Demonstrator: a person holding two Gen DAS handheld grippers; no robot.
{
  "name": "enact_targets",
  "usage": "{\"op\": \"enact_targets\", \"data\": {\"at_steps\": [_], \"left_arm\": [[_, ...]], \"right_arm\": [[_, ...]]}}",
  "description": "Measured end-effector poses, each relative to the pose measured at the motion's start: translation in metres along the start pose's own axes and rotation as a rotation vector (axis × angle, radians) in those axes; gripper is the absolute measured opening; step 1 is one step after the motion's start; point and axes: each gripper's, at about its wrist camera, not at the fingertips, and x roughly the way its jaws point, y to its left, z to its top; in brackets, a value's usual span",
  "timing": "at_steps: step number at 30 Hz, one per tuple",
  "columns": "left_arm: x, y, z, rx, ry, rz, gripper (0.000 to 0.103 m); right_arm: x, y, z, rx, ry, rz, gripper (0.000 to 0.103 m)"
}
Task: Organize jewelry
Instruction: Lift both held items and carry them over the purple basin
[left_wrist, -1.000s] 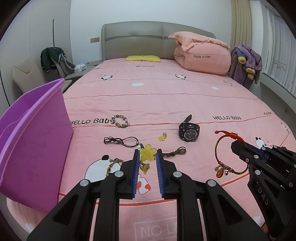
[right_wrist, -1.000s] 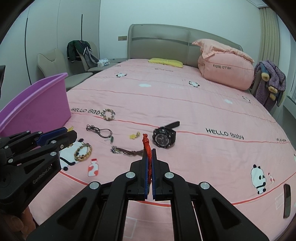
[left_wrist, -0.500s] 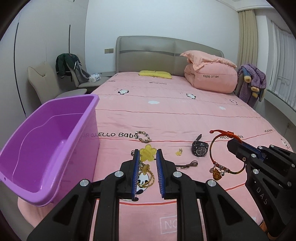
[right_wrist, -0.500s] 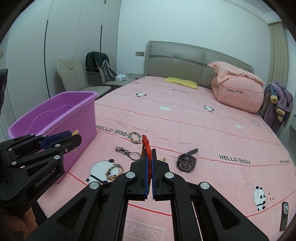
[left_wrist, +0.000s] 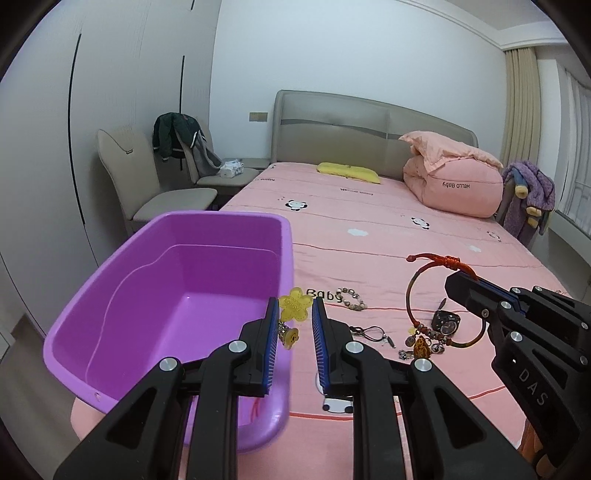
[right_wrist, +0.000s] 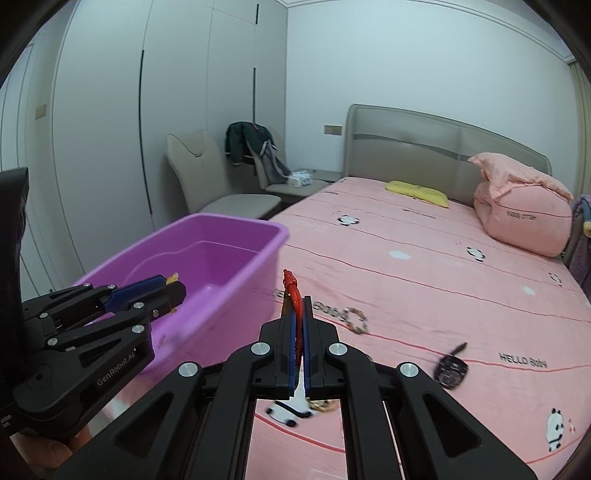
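My left gripper (left_wrist: 294, 302) is shut on a yellow flower pendant (left_wrist: 293, 310), whose small charm dangles between the fingers. It hangs by the right wall of the purple bin (left_wrist: 207, 216), which holds nothing that I can see. In the right wrist view the left gripper (right_wrist: 173, 290) shows in front of the bin's (right_wrist: 229, 221) inside. My right gripper (right_wrist: 298, 304) is shut on a red cord bracelet (right_wrist: 292, 291). Its loop and charms (left_wrist: 421, 332) hang from the right gripper (left_wrist: 453, 282) above the bed.
On the pink bedsheet (left_wrist: 369, 236) lie a beaded bracelet (left_wrist: 352, 297), a black watch (left_wrist: 447, 321) and a black cord necklace (left_wrist: 371, 332). Two beige chairs (left_wrist: 162, 199) stand left of the bed. A folded pink quilt (left_wrist: 454, 184) and a yellow pillow (left_wrist: 349, 171) lie by the headboard.
Both grippers have risen and swung left with their pieces still held. The purple bin has come from the left edge to just under the left gripper; the bed's jewellery now sits to the right.
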Motion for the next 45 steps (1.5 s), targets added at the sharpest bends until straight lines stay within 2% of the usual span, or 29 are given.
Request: {"op": "enact_targets", "data": {"at_steps": [5, 13, 23, 32, 45], "left_arm": [[0.000, 0.036, 0.012, 0.030, 0.012, 0.019, 0.018], [0.008, 0.084, 0.026, 0.070, 0.039, 0.009, 0.018], [0.039, 0.120, 0.030, 0.121, 0.133, -0.039, 0.018], [0.075, 0.142, 0.027, 0.104, 0.260, -0.077, 0.018], [0.110, 0.151, 0.011, 0.094, 0.490, -0.114, 0.019]], "right_arm": [[0.016, 0.035, 0.019, -0.015, -0.005, 0.058, 0.003], [0.042, 0.086, 0.045, -0.043, 0.000, 0.125, 0.003], [0.090, 0.115, 0.058, -0.028, 0.083, 0.162, 0.003], [0.135, 0.122, 0.056, 0.037, 0.214, 0.165, 0.003], [0.170, 0.124, 0.039, 0.068, 0.442, 0.171, 0.003]]}}
